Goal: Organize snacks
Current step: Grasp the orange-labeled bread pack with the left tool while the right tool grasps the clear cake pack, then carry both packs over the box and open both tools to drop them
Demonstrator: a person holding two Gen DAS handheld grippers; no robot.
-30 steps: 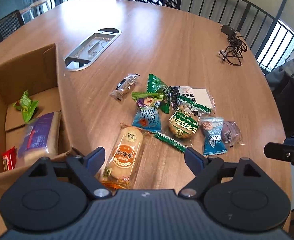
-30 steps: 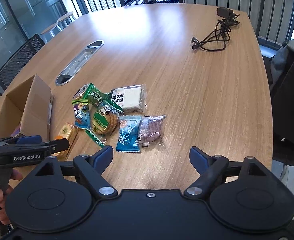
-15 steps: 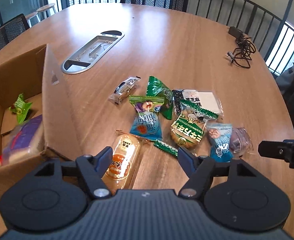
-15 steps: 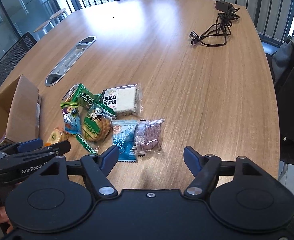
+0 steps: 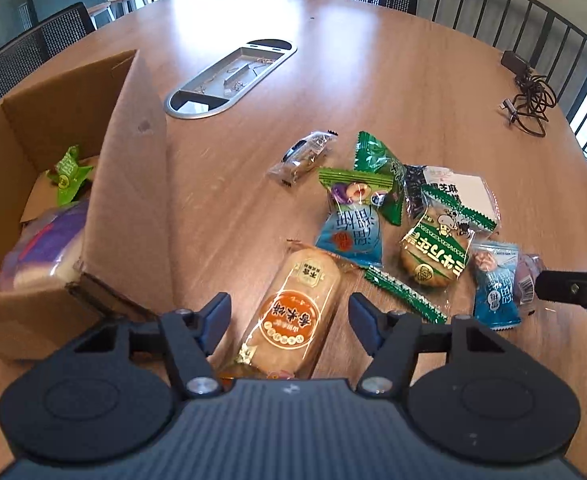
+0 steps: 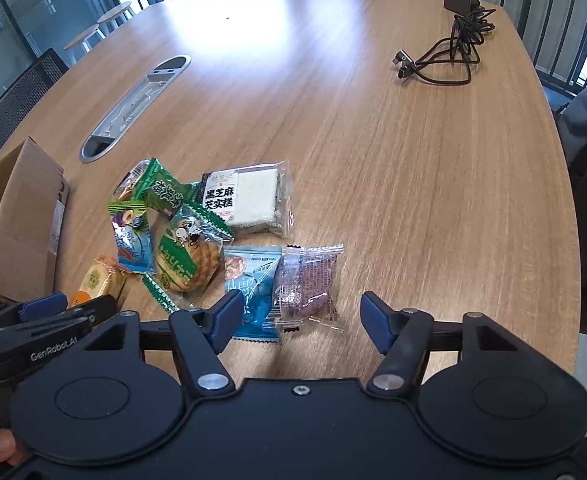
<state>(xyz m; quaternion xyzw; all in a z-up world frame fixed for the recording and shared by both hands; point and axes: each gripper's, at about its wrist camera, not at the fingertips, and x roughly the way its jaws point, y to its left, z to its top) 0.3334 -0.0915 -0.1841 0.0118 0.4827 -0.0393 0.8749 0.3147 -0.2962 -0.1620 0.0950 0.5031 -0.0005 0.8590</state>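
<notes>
Snacks lie heaped on the wooden table, with an open cardboard box at nine o'clock of the pile already holding a green packet and a purple-wrapped loaf. The left claw, its jaws half open and just closing, straddles the orange bread pack at the pile's six o'clock without the pads pressing it. The right claw, also half open and closing, hangs over the purple cake beside the blue packet at the pile's four o'clock, gripping nothing.
</notes>
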